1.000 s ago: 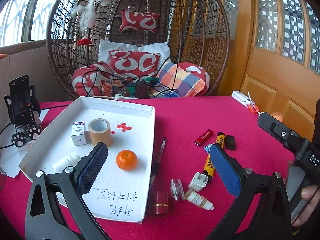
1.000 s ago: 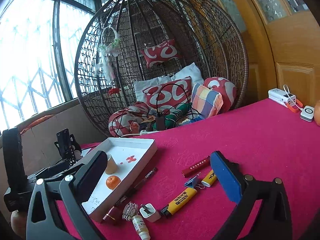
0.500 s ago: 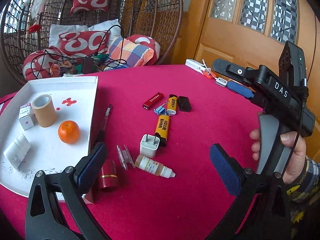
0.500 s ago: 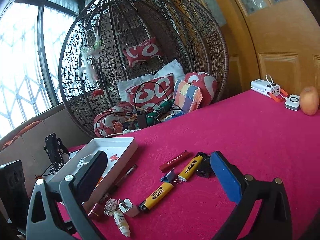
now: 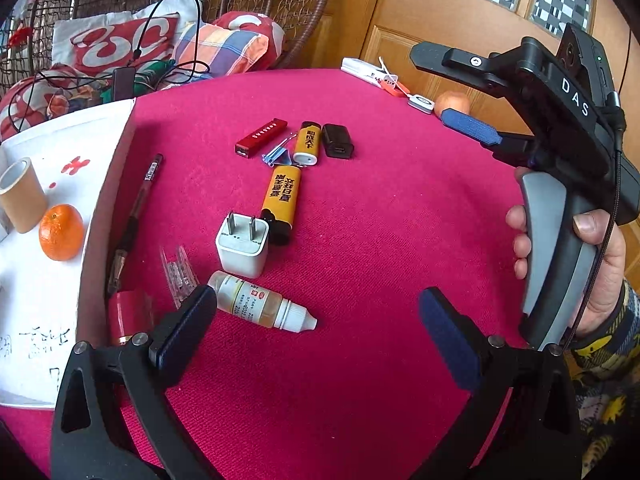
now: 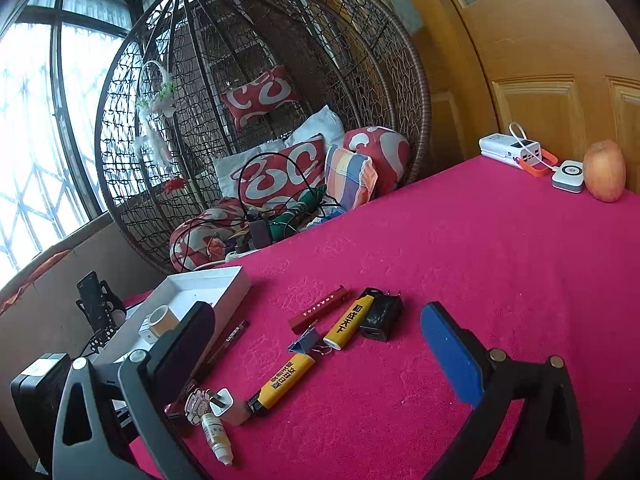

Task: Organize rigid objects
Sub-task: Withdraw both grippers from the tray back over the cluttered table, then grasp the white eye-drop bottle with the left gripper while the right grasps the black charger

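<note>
Both grippers gape empty; dropper bottle [image 5: 262, 307] lies just beside the left gripper's [image 5: 318, 316] jaws.

Two yellow lighters [image 5: 281, 197] [image 5: 307, 142], two plug adapters [image 5: 242, 245] [image 5: 338, 141], one dropper bottle [image 5: 262, 306], one pen [image 5: 136, 216], one tangerine [image 5: 61, 232].
</note>
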`<state>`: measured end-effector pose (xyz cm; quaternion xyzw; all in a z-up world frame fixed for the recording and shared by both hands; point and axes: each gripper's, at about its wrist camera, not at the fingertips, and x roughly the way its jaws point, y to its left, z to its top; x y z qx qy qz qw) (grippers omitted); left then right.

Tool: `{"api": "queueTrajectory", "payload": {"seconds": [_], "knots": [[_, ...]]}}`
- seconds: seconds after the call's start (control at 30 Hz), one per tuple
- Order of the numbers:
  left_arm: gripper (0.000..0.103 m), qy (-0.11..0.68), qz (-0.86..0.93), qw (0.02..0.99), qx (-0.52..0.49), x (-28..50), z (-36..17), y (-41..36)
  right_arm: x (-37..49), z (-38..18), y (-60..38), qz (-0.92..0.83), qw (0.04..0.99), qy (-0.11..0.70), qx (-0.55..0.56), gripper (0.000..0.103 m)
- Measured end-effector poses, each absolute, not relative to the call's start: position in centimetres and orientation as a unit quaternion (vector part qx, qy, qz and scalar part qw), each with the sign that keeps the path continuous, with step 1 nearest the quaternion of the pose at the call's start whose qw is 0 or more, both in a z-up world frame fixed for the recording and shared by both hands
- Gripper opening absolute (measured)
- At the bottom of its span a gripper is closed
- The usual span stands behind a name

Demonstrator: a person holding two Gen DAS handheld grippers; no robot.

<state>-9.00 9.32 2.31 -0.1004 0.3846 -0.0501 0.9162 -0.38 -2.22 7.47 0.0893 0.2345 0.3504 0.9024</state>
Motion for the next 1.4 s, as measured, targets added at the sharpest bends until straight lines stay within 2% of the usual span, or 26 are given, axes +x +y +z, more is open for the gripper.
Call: {"api": "queueTrajectory", "payload": {"seconds": [0.2,0.5,0.6,0.7,0.77,0.83,0.87,0.93,1.03,1.17,1.27,1.4], "knots": [[0.102,0.401,-0.028,0.91,-0.105,-7.0,1.7,10.5,0.0,7.1,-2.7,0.347,0.9,0.246,0.1,0.103],[0.098,0.44,-0.088,0.894,-0.009,-7.3,0.9,8.7,0.6,6.7,-3.2,0.341,0.897,0.258,0.11,0.103],[0.096,0.439,-0.086,0.895,-0.007,-7.4,0.8,8.8,1.0,6.4,-3.2,0.34,0.894,0.269,0.117,0.103],[0.078,0.435,-0.07,0.897,-0.008,-7.3,0.9,9.2,1.1,6.2,-3.1,0.34,0.892,0.275,0.119,0.103],[0.063,0.433,-0.06,0.899,-0.014,-7.4,0.9,9.6,1.1,6.1,-3.0,0.34,0.891,0.277,0.117,0.103],[0.054,0.428,-0.051,0.902,-0.025,-7.6,1.0,10.1,1.3,6.1,-3.0,0.339,0.891,0.279,0.117,0.103],[0.042,0.424,-0.047,0.904,-0.03,-7.8,1.1,10.3,1.3,6.0,-3.0,0.339,0.89,0.281,0.116,0.103],[0.042,0.417,-0.047,0.907,-0.044,-8.2,1.2,10.5,1.5,5.8,-2.8,0.344,0.888,0.284,0.114,0.103],[0.032,0.414,-0.048,0.908,-0.041,-8.7,1.2,10.2,1.6,5.5,-1.8,0.348,0.886,0.292,0.089,0.103],[0.032,0.416,-0.045,0.908,-0.032,-8.7,1.1,9.8,3.0,4.7,-0.3,0.316,0.89,0.327,0.02,0.103],[0.032,0.421,-0.038,0.906,-0.032,-8.9,1.1,9.7,4.9,4.1,-0.3,0.296,0.885,0.359,0.02,0.103],[0.032,0.425,-0.033,0.904,-0.042,-10.1,1.2,9.6,6.4,4.1,0.2,0.295,0.887,0.356,0.0,0.102]]}}
